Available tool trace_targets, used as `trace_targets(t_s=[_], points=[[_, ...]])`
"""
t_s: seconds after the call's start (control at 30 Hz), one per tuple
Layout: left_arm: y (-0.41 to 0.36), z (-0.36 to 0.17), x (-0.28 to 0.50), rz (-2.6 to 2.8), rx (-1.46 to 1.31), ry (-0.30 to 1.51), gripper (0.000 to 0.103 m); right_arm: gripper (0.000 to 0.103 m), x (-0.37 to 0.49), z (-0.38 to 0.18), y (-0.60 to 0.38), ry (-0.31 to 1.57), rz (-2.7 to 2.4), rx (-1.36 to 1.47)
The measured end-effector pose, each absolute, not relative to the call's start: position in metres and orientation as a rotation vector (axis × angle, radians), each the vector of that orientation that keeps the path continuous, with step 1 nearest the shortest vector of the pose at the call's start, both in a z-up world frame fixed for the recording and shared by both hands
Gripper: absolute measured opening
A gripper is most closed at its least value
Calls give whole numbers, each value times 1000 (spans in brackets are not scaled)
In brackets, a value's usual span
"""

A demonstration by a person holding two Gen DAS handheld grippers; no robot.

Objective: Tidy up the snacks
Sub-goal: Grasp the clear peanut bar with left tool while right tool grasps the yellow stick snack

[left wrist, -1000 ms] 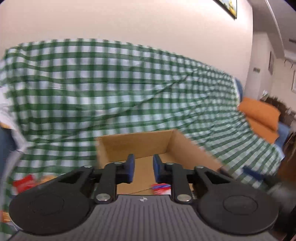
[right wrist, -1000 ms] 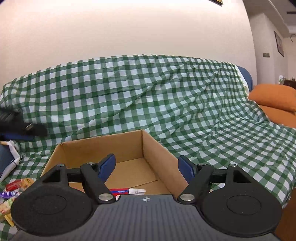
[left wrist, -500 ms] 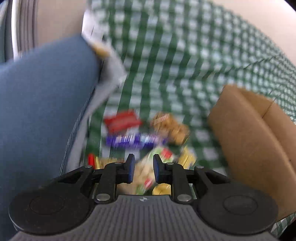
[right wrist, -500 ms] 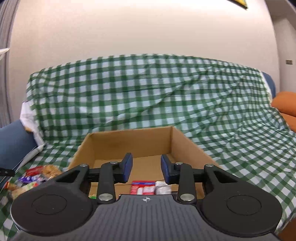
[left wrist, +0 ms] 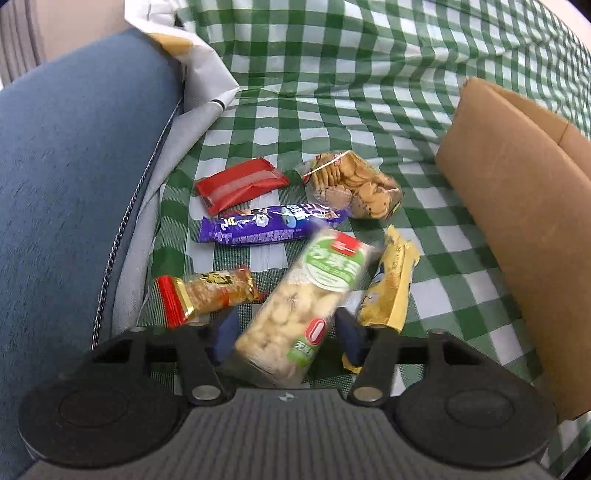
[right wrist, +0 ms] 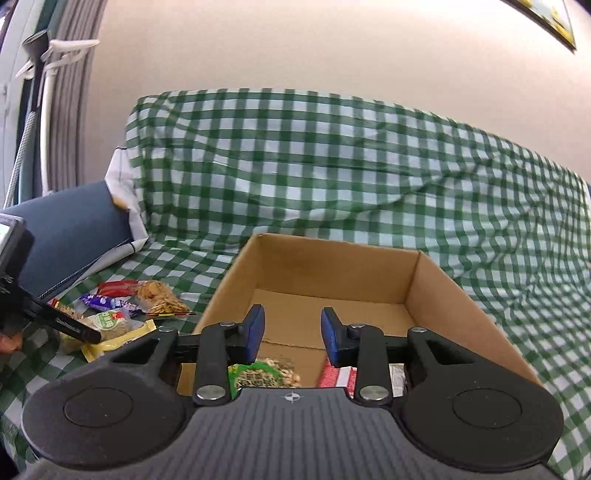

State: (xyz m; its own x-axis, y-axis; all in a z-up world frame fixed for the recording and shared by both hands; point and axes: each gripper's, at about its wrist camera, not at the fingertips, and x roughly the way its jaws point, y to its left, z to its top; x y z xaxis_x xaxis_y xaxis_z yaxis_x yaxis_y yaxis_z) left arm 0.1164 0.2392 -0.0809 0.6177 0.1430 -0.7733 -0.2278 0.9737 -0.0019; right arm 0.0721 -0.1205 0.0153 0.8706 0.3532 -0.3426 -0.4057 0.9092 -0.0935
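Note:
In the left wrist view, loose snacks lie on the green checked cloth: a red pack (left wrist: 240, 184), a purple bar (left wrist: 266, 223), a clear bag of biscuits (left wrist: 354, 184), a peanut bar (left wrist: 214, 291), a yellow packet (left wrist: 391, 284) and a green-labelled cracker pack (left wrist: 317, 280). My left gripper (left wrist: 287, 334) points down at the pile, its jaws opening, with the near end of the cracker pack between the fingers. My right gripper (right wrist: 292, 334) hovers over the cardboard box (right wrist: 332, 266), its jaws partly apart with nothing between them. Below it in the box lie a green packet (right wrist: 264, 373) and a red-and-white pack (right wrist: 338, 374).
A blue cushion (left wrist: 74, 166) rises on the left of the snack pile, and the box's outer wall (left wrist: 517, 221) stands on its right. The checked cloth (right wrist: 332, 166) covers the sofa seat and back behind the box. A framed picture (right wrist: 550, 18) hangs on the wall.
My left gripper swung from over the box down to the snack pile on the left, and its jaws widened around the cracker pack. The right gripper's jaws narrowed and it turned leftward above the box.

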Motion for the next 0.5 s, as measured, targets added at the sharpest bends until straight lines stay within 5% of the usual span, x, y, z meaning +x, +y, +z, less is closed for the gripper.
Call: trace_targets(t_s=[0.17, 0.5], points=[[255, -69, 104, 216, -246, 823, 39, 36, 74, 38, -87, 346, 475, -131], [280, -72, 100, 225, -471, 850, 40, 36, 127, 17, 30, 721, 578, 6]])
